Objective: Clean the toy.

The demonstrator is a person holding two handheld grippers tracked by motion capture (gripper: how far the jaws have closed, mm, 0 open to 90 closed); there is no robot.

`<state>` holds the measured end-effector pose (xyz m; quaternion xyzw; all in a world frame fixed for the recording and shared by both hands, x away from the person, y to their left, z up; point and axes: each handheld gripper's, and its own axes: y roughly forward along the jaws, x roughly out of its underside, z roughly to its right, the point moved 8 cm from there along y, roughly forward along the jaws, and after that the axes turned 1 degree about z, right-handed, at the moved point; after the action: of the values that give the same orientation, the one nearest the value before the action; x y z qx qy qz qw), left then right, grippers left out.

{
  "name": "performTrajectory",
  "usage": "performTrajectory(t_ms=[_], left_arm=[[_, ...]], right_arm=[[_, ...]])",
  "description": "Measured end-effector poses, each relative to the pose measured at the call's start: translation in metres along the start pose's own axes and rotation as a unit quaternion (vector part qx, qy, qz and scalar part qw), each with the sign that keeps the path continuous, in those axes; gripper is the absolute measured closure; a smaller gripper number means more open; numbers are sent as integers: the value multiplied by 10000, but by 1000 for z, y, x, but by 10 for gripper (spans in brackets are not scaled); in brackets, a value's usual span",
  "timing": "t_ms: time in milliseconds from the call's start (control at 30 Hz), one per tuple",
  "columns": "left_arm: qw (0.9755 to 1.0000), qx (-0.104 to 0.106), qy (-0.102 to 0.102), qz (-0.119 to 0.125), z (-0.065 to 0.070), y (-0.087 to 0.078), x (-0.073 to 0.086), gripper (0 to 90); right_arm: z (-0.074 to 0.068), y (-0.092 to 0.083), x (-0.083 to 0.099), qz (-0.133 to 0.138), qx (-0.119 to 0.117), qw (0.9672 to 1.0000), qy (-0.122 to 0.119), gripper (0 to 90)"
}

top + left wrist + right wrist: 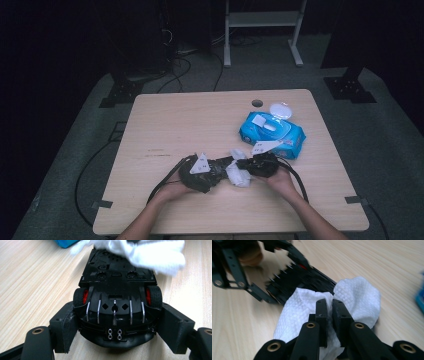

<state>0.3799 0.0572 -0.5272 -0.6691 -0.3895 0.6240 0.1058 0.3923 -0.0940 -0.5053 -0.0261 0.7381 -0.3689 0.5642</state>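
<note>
A black toy car (117, 302) with red wheel hubs lies belly-up, and my left gripper (119, 327) is shut on its rear end, one pad on each side. In the high view the car (215, 172) sits low over the table's front middle. My right gripper (332, 310) is shut on a crumpled white wet wipe (359, 297) and presses it against the car's far end (297, 277). From above, the wipe (238, 173) lies between the left gripper (202, 172) and the right gripper (248, 166). The wipe (150, 252) covers the car's front.
A blue pack of wet wipes (272, 132) with its round white lid (280, 109) flipped open lies just beyond the right gripper. The wooden table (200, 115) has a cable hole (257, 103) near its far edge. Cables trail off the front edge.
</note>
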Motion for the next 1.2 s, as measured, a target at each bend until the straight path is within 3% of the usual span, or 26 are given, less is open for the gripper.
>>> performTrajectory(t_ms=[100,267,400,600,700,767,933,1100,1200], left_arm=[[10000,13,17,-39,-1,-1,2,238],[10000,6,-81,56,-3,-2,2,238],[10000,19,-65,55,-3,-3,2,238],[10000,30,-59,54,-2,-2,1,238],[10000,40,-64,58,-2,-1,1,238],[10000,31,-38,48,-2,-2,1,238],[9993,203,-274,139,-3,-4,1,232],[9969,418,-612,281,-6,-10,1,218],[9977,383,-506,246,-6,-9,2,243]], right_arm=[[-1,7,-4,-24,39,9999,-155,828],[27,-5,8,-120,414,9990,68,827],[35,-17,22,-195,478,9983,273,827],[25,-15,14,-138,280,9993,203,827],[13,-5,2,-5,-7,9998,177,827],[5,3,0,-91,-120,9999,25,827],[4,4,1,-85,-144,9998,47,827],[1,3,1,-102,-110,9999,-50,826],[0,3,0,-108,-121,9999,-44,826]])
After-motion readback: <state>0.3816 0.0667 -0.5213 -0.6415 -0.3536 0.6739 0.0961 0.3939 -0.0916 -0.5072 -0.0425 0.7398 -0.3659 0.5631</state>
